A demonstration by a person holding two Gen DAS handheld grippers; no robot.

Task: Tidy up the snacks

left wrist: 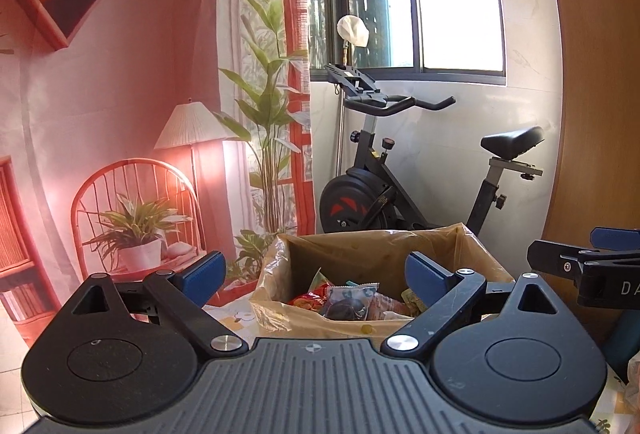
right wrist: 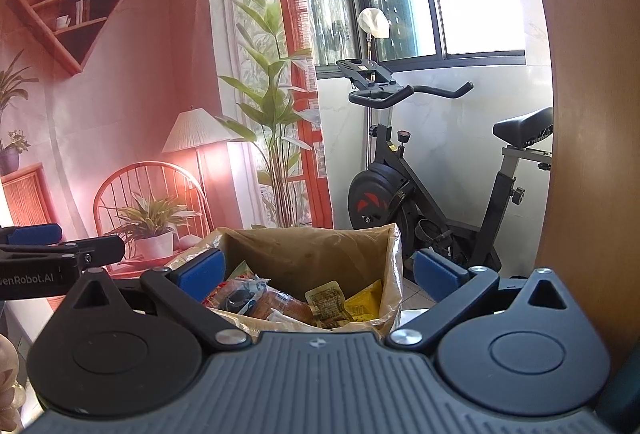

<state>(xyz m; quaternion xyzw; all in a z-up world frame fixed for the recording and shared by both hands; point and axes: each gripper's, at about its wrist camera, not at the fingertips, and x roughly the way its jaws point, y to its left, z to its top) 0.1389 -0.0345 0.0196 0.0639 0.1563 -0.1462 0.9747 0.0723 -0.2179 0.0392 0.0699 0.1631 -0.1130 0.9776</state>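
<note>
Two hand-held grippers, side by side, both facing one box.

Left gripper (left wrist: pixel 314 276): jaws spread wide, nothing between the pads.

Right gripper (right wrist: pixel 318 274): jaws spread wide, nothing held.

Cardboard box (right wrist: pixel 308 254): plastic-lined, at twelve o'clock just ahead of both grippers, open-topped.

Snack packets (right wrist: pixel 280 300): heaped inside the box; a yellow sachet (right wrist: pixel 364 304) sits toward three o'clock of the pile.

Exercise bike (right wrist: pixel 432 173): at one o'clock behind the box.

Step judged: between deposits, hands empty. Next move calls for finding a loose snack; none shows outside the box.
</note>
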